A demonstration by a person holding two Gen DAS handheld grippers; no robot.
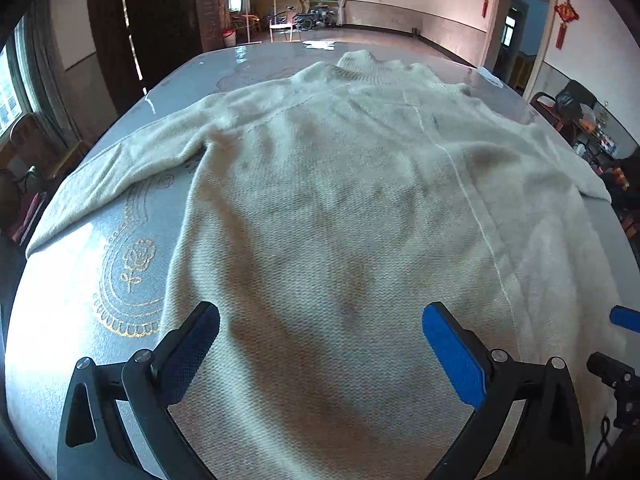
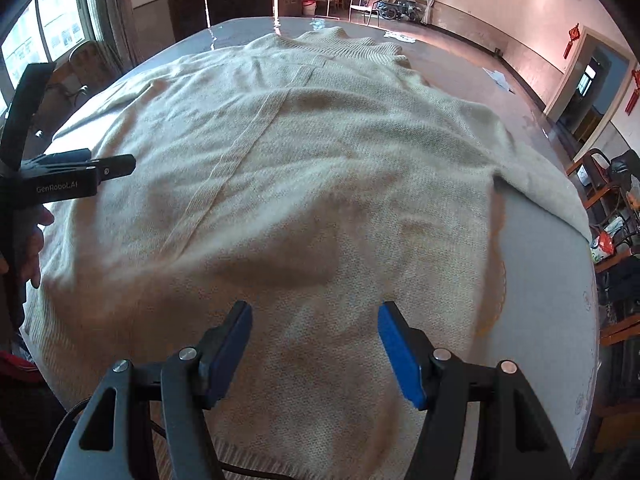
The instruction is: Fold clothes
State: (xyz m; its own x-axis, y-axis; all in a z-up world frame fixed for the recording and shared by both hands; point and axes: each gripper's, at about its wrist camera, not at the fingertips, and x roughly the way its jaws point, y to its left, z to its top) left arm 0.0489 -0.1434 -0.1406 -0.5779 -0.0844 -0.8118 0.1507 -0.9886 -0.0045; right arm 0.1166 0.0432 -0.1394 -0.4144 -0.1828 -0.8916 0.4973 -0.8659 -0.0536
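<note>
Left wrist view looks along my left gripper (image 1: 320,316), whose black fingers with blue pads stand spread wide with nothing between them, above the lower body of a cream knitted wool sweater (image 1: 320,184). The sweater lies flat, collar at the far end, on a round table with a pale grey cloth printed with gold flower patterns (image 1: 132,264). One sleeve runs out toward the table's left edge; the other reaches its right edge. A raised seam runs down the knit to the right of my gripper. At the right margin, a blue pad tip of my other tool shows.

In the right wrist view my right gripper (image 2: 316,316) is also spread apart, empty, over the sweater's lower part near the ribbed hem. A hand (image 2: 34,240) at the left edge holds the black left tool. Beyond the table I see a chair (image 2: 362,6) and windows.
</note>
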